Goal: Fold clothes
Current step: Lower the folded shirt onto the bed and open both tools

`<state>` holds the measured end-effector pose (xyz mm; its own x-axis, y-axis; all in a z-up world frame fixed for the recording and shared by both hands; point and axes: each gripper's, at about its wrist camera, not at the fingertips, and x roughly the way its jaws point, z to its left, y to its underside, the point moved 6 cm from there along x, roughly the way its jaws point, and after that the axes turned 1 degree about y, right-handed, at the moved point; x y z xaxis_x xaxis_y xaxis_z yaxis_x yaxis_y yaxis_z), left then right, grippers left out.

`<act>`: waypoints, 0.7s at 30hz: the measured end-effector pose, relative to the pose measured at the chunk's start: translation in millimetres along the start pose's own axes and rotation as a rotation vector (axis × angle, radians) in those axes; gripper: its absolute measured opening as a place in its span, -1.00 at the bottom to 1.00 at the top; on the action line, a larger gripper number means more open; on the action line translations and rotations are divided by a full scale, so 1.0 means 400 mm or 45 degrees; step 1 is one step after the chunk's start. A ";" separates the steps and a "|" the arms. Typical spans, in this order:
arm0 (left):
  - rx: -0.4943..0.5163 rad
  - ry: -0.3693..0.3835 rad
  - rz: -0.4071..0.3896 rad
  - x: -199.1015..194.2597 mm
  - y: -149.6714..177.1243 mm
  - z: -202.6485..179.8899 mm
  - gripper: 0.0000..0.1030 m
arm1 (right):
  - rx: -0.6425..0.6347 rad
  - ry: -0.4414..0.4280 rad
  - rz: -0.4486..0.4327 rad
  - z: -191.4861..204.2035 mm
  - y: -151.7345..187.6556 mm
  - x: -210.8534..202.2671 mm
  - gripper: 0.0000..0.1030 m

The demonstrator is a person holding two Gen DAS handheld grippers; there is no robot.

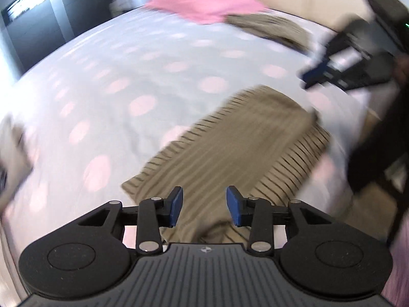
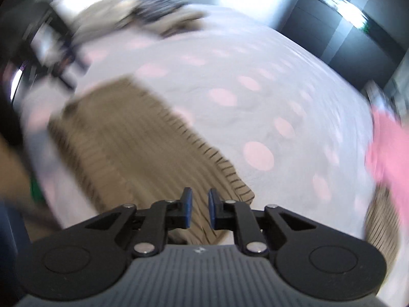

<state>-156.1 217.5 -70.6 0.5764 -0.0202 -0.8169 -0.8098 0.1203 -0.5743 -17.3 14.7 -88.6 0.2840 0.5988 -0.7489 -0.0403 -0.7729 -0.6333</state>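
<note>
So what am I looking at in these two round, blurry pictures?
Each picture comes from a camera on a handheld two-finger gripper, looking along its blue fingers. The left gripper is open over a tan striped garment lying on a dotted sheet; nothing is held. The right gripper has a narrow gap with nothing between, over the same garment. It also shows in the left view. A pink cloth and another tan piece lie farther off.

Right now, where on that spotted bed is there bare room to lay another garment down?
The widest bare patch of sheet lies between the striped tan garment and the pink cloth. It is crowded near the pink cloth, where another tan piece lies.
</note>
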 end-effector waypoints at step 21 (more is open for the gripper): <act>-0.569 0.076 0.227 0.174 0.177 0.024 -0.79 | 0.546 0.030 0.494 0.021 0.238 0.174 -0.99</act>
<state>-172.3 234.1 -167.7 0.4278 -0.0967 -0.8987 -0.8707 -0.3108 -0.3811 -9.3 -15.6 -202.5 0.1922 0.2796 -0.9407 -0.5290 -0.7778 -0.3393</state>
